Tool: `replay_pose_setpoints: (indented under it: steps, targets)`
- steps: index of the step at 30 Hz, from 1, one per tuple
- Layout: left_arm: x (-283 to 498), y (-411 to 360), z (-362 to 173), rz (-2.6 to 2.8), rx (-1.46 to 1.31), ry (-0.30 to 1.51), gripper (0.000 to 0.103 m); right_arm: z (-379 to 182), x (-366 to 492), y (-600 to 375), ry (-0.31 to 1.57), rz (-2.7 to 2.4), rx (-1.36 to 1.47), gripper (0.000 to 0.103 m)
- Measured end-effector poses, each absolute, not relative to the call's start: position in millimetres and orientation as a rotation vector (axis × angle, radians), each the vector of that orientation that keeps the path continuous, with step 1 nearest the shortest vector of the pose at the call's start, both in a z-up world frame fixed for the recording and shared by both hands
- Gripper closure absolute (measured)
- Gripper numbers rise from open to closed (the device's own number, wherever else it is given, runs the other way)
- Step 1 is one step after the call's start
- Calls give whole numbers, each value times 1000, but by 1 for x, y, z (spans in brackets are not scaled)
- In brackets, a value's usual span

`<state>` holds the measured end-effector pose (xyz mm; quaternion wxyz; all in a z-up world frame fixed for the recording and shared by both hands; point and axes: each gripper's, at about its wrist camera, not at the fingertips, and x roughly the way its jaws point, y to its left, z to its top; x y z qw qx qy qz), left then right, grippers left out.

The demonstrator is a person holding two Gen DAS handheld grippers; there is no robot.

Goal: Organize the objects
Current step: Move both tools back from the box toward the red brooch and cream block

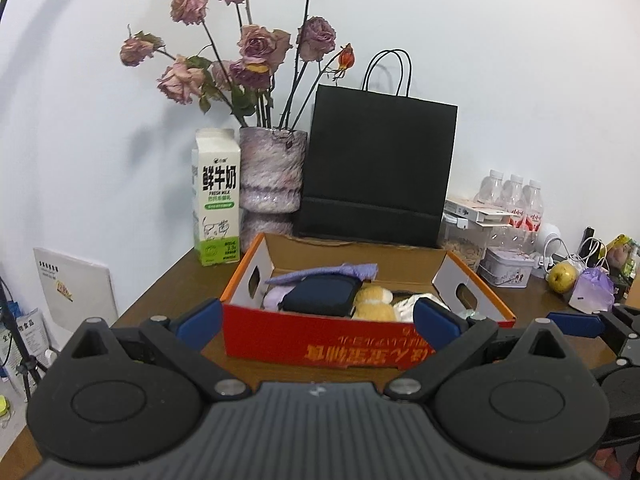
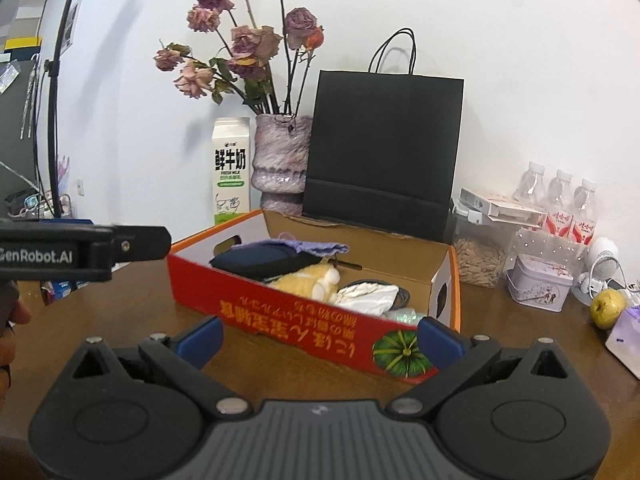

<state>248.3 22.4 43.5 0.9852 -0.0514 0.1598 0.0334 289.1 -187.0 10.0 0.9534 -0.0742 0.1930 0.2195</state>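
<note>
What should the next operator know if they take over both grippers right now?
Left gripper: open, holding nothing, facing the red box.
Right gripper: open, holding nothing, off the box's right corner.
In the box: dark pouch, purple cloth, yellow plush toy, white wad.
Still out on the table: apple, tin, milk carton.
Which of these still go in is unclear.

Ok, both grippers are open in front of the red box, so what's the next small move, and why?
Probably ease the left gripper forward and up over the near wall of the red cardboard box, towards the dark navy pouch. Both it and the right gripper are open and empty, short of the box, and the pouch lies on top of the pile, nearest the left side.
</note>
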Motion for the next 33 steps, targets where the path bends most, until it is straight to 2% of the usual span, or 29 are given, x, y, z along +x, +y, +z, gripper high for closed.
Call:
replay_pose_setpoints:
  steps: [15,33]
  targets:
    - [205,29,9,50,-82,386,0,-14,247,-188,447,465,-160,0]
    - [191,55,-27,28,-78,536,0,-51,222,-182,548,437,-195,0]
